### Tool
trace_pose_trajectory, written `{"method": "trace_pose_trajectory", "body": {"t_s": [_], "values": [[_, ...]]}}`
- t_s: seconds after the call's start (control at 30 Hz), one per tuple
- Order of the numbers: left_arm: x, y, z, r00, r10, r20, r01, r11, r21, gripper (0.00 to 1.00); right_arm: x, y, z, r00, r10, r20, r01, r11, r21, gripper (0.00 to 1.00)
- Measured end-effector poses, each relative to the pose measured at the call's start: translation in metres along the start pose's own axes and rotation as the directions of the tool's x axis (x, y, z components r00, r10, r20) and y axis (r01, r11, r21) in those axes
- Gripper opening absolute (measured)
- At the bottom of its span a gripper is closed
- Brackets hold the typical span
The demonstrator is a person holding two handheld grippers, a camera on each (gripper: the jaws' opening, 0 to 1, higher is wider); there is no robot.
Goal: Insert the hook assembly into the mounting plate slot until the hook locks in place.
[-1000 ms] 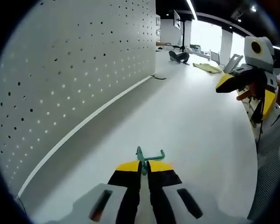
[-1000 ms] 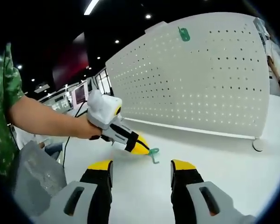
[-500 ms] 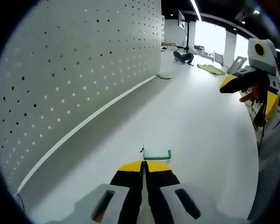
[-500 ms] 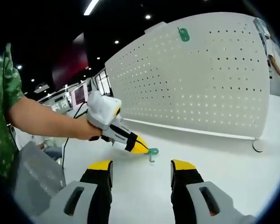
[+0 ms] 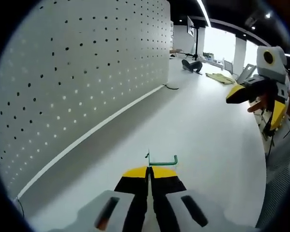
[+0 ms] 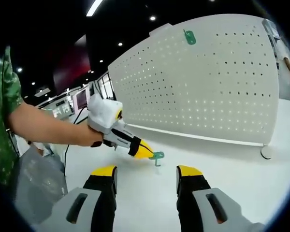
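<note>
A small green wire hook (image 5: 163, 161) sticks out from the tips of my left gripper (image 5: 149, 170), which is shut on it just above the white table. The right gripper view catches the same hook (image 6: 156, 156) at the yellow tip of the left gripper (image 6: 146, 151), held by a person's hand. A white perforated mounting plate (image 5: 77, 72) stands upright to the left; in the right gripper view this plate (image 6: 208, 82) carries a second green hook (image 6: 189, 36) near its top edge. My right gripper (image 6: 146, 176) stands open and holds nothing. It also hangs at the right (image 5: 244, 89) of the left gripper view.
The white table (image 5: 203, 130) stretches away beside the plate's base. A thin cable end (image 5: 168, 87) lies near the plate's far corner. Dark and yellow items (image 5: 203, 67) sit far back. A grey mesh fabric (image 6: 36, 186) hangs at the lower left, and a round plate foot (image 6: 267, 151) stands at the right.
The hook has turned in my left gripper from tilted to lying level. The left gripper has risen slightly. The right gripper has stayed open.
</note>
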State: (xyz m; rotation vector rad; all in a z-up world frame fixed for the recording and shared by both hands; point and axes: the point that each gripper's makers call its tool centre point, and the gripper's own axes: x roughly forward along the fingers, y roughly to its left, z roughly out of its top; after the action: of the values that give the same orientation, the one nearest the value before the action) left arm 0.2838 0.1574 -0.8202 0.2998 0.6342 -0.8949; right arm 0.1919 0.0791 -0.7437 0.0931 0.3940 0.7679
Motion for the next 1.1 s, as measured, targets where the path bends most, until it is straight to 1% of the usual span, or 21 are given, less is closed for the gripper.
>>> {"method": "trace_pose_trajectory", "body": {"t_s": [0.1, 0.33, 0.5, 0.73, 0.97, 1.1], "values": [[-0.004, -0.002, 0.005, 1.0, -0.001, 0.02, 0.001, 1.0, -0.007, 0.02, 0.0, 0.0, 0.003, 1.0, -0.001, 0.004, 0.001, 1.0, -0.001, 0.5], [-0.016, -0.003, 0.021, 0.995, 0.004, 0.099, 0.003, 0.997, -0.073, 0.02, 0.0, 0.003, 0.011, 1.0, -0.006, 0.011, 0.006, 1.0, -0.013, 0.49], [-0.028, -0.003, 0.036, 0.985, 0.009, 0.171, 0.014, 0.99, -0.138, 0.02, 0.001, 0.006, 0.019, 1.0, -0.008, 0.019, 0.009, 1.0, -0.024, 0.49], [-0.04, -0.004, 0.05, 0.972, 0.014, 0.235, 0.029, 0.983, -0.181, 0.02, 0.0, 0.011, 0.033, 0.999, -0.012, 0.031, 0.013, 0.999, -0.045, 0.49], [-0.053, -0.008, 0.057, 0.961, 0.017, 0.277, 0.039, 0.98, -0.194, 0.02, -0.002, 0.014, 0.043, 0.999, -0.02, 0.039, 0.023, 0.998, -0.063, 0.49], [-0.062, -0.011, 0.063, 0.953, 0.008, 0.303, 0.051, 0.981, -0.186, 0.02, -0.003, 0.017, 0.048, 0.999, -0.023, 0.041, 0.026, 0.997, -0.072, 0.48]]}}
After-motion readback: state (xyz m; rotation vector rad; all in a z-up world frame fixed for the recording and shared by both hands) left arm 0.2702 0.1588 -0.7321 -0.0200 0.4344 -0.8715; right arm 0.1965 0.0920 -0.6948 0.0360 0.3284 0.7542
